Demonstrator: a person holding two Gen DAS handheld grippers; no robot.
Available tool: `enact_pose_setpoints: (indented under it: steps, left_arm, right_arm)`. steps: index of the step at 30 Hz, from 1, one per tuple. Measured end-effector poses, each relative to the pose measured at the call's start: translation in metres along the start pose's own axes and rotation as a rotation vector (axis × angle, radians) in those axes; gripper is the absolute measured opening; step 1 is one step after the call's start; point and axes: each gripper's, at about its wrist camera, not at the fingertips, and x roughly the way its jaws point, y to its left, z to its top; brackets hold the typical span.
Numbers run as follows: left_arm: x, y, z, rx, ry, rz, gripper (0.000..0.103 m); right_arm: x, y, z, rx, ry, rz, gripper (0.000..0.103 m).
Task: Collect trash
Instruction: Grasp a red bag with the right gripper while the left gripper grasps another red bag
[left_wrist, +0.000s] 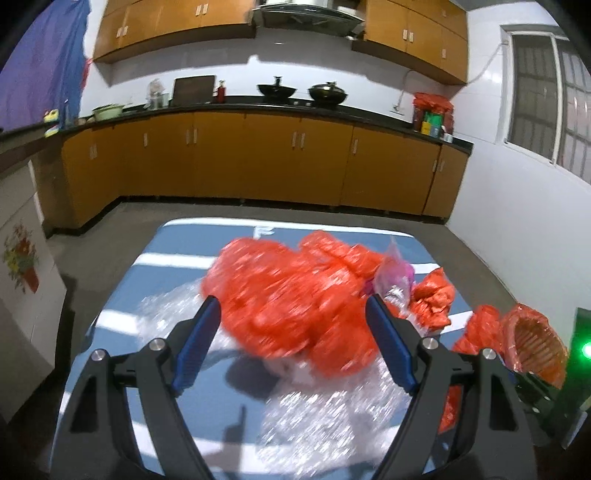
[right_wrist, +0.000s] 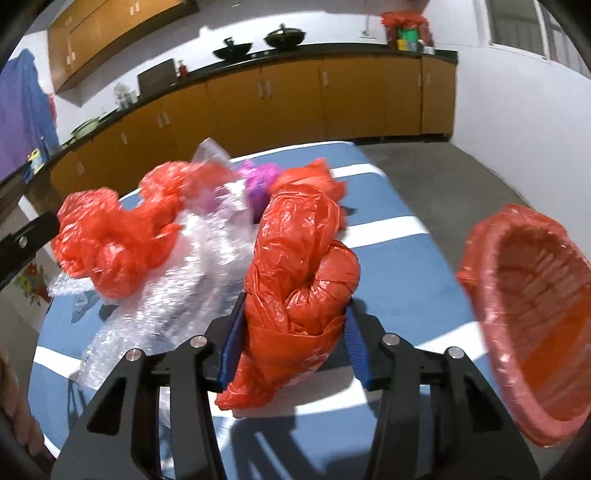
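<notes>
On blue table (right_wrist: 388, 236), right gripper (right_wrist: 291, 343) clamping one red bag (right_wrist: 299, 280), one lined basket (right_wrist: 532, 317)

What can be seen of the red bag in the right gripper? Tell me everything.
The red plastic bag is thin, glossy, crinkled film, twisted into a long bundle. It stands roughly upright between the blue pads of the right gripper, which is shut on its lower part; a loose tail hangs below. It is held above the blue striped table, left of the red-lined basket.
</notes>
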Motion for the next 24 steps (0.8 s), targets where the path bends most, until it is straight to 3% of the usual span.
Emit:
enact_pose_setpoints:
  steps: [7,10,13,18,24]
  left_arm:
    - [0.050,-0.013,0.000,0.032,0.123,0.005,0.079]
    - [0.064,-0.007,-0.009,0.007,0.186,-0.027,0.073]
    - [0.070,-0.003,-0.015,-0.017,0.218,-0.058,0.062]
    - [0.072,-0.005,-0.020,-0.005,0.221,-0.101,0.029]
    - [0.063,-0.005,-0.023,-0.006,0.184,-0.113,0.020]
  right_arm:
    - [-0.010,-0.015,0.000,0.005,-0.010,-0.018,0.049]
    - [-0.012,-0.016,0.000,-0.005,-0.013,-0.020,0.049]
    - [-0.012,-0.016,0.000,-0.002,-0.011,-0.016,0.049]
    - [-0.015,-0.018,0.000,0.005,-0.014,-0.013,0.049]
    - [-0.026,-0.023,0.000,0.007,-0.028,-0.017,0.049]
